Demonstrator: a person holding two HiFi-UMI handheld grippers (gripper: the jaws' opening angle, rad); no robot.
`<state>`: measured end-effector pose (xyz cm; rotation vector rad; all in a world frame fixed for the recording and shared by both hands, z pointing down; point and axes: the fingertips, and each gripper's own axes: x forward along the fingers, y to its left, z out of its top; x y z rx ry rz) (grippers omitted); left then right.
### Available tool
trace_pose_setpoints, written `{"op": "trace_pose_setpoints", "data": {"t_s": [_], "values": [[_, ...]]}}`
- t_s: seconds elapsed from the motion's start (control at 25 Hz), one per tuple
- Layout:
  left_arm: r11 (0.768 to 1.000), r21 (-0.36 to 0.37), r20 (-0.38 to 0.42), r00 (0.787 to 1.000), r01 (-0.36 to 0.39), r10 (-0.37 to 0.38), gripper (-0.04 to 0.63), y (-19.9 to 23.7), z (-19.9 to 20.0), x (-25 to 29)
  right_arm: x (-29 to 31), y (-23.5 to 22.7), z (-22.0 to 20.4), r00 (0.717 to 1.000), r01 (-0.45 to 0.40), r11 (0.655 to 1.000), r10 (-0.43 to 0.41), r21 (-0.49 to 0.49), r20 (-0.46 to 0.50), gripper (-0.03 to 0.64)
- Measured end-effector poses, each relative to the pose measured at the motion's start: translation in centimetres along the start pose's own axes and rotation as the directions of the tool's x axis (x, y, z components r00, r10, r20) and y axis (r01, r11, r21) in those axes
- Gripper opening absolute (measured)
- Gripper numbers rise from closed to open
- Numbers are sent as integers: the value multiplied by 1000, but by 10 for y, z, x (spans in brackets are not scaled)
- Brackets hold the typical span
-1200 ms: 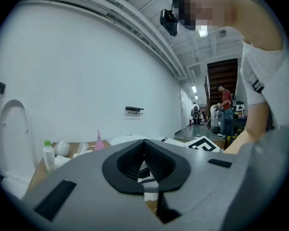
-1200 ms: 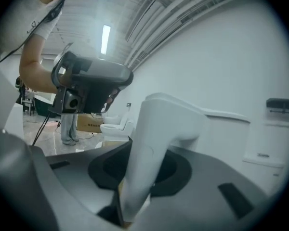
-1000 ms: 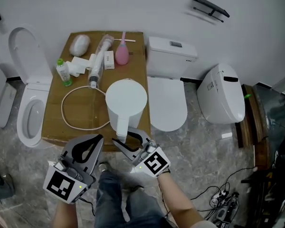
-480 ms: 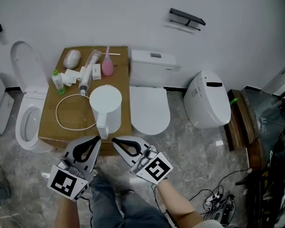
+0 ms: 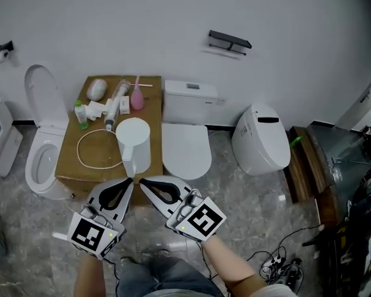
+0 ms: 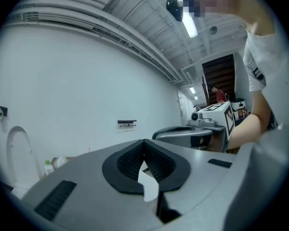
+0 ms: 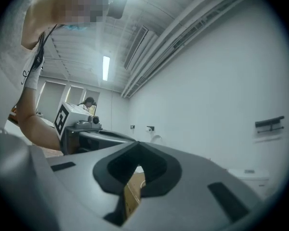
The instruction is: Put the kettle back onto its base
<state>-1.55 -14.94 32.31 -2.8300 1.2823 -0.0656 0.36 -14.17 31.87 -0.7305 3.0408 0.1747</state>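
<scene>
A white kettle [image 5: 133, 136] stands upright on a cardboard box [image 5: 100, 152], its handle [image 5: 128, 166] towards me. Its body hides whatever lies under it. A white cord [image 5: 80, 152] loops on the box to its left. My left gripper [image 5: 129, 181] and right gripper [image 5: 142, 181] hover side by side just in front of the box edge, apart from the kettle. Both are shut with nothing held. In the left gripper view the left gripper [image 6: 143, 141] has its tips together; in the right gripper view the right gripper [image 7: 137, 143] is the same, with brown cardboard showing below the tips.
An open toilet [image 5: 42, 159] stands left of the box, a closed one [image 5: 185, 150] right of it, and another unit [image 5: 260, 138] further right. A green-capped bottle [image 5: 80, 114] and a pink bulb [image 5: 136, 99] lie at the box's back. Cables [image 5: 278, 265] trail on the floor.
The right gripper let go of the kettle's handle and shut. Both grippers drew back towards me and rose. The kettle stayed on the box.
</scene>
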Motion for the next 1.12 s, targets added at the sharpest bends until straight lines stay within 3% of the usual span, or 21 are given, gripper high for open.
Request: {"op": "trace_pose_setpoints", "data": {"t_s": [0.68,1.12], "values": [[998,1,8,998,55,-55,2,6,27,-74,23,68,38,997,62,997,-64,34,48,7],[998,7,25,997,69,-69,2,9,32,-93,32,88,43,996,78,997,-78,9,46,7]]}}
